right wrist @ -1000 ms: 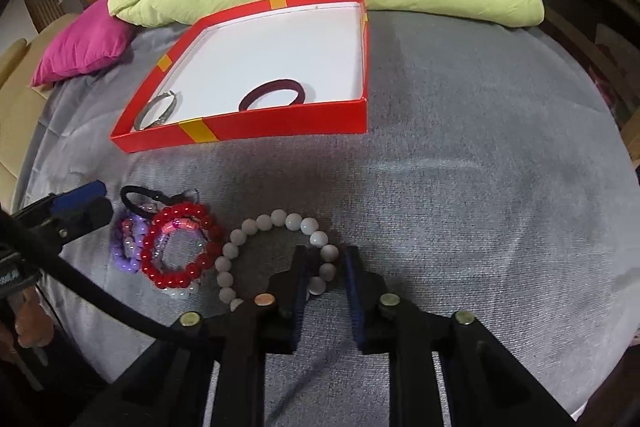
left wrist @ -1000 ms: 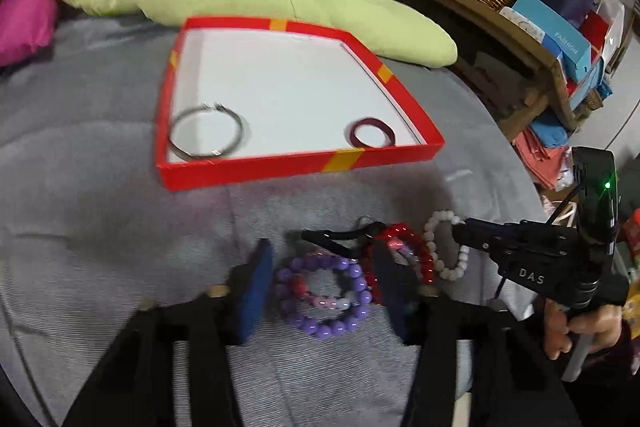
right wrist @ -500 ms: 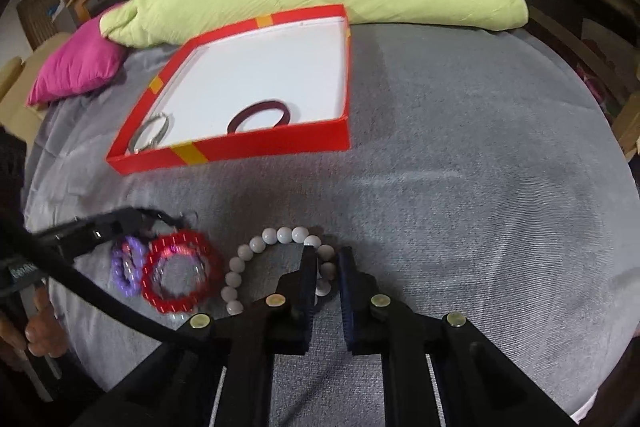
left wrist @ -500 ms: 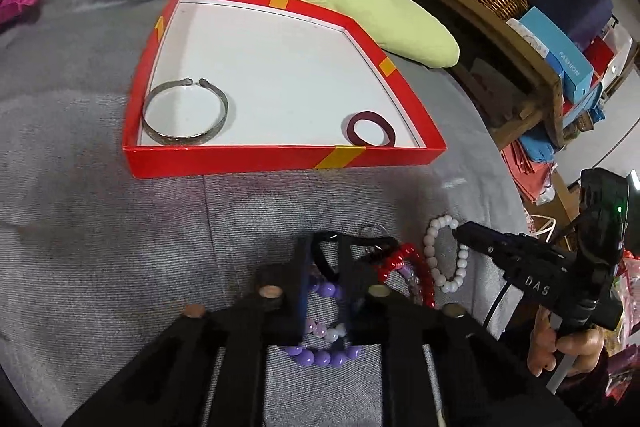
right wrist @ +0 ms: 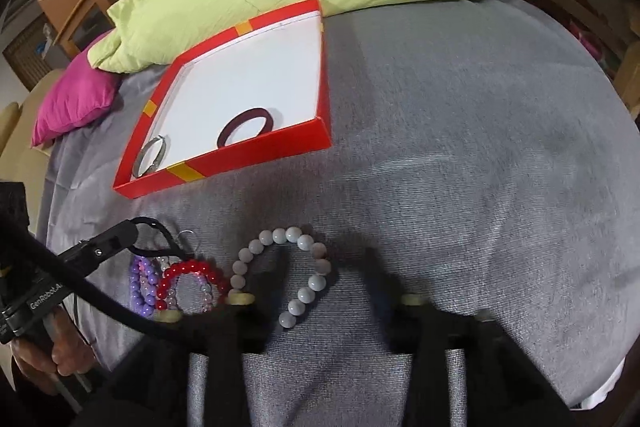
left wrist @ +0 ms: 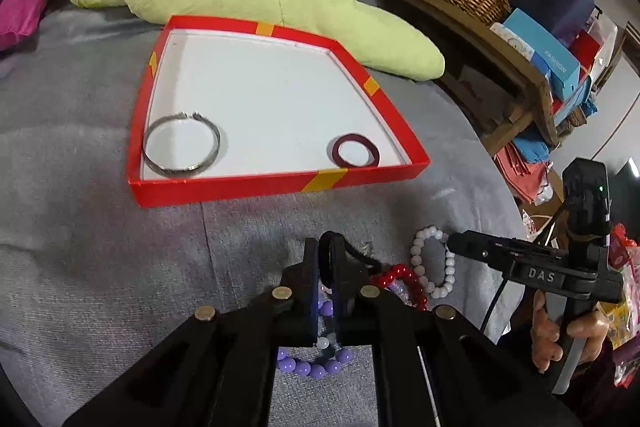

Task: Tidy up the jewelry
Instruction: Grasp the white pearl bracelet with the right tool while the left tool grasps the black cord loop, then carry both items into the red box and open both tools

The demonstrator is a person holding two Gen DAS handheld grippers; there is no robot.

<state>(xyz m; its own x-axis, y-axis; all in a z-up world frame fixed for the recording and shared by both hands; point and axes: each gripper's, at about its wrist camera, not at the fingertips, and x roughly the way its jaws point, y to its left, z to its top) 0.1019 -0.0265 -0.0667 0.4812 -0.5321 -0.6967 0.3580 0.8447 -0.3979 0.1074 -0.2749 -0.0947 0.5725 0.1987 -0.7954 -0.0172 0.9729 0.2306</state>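
The left gripper (left wrist: pixel 325 275) has its jaws clenched on a black cord (left wrist: pixel 362 259) tangled among the bead bracelets (right wrist: pixel 176 283) on the grey bed, short of the red box (left wrist: pixel 224 183). The right gripper (right wrist: pixel 324 311) is opening its jaws around, not pressing, the white bracelet (right wrist: pixel 280 267). Lifting the cord may drag its neighbours along.

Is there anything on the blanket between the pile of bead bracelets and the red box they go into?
Nothing visible. Only bare grey blanket lies between the bead bracelets and the red box. The box's low front wall faces them, so each bracelet must be lifted over it.
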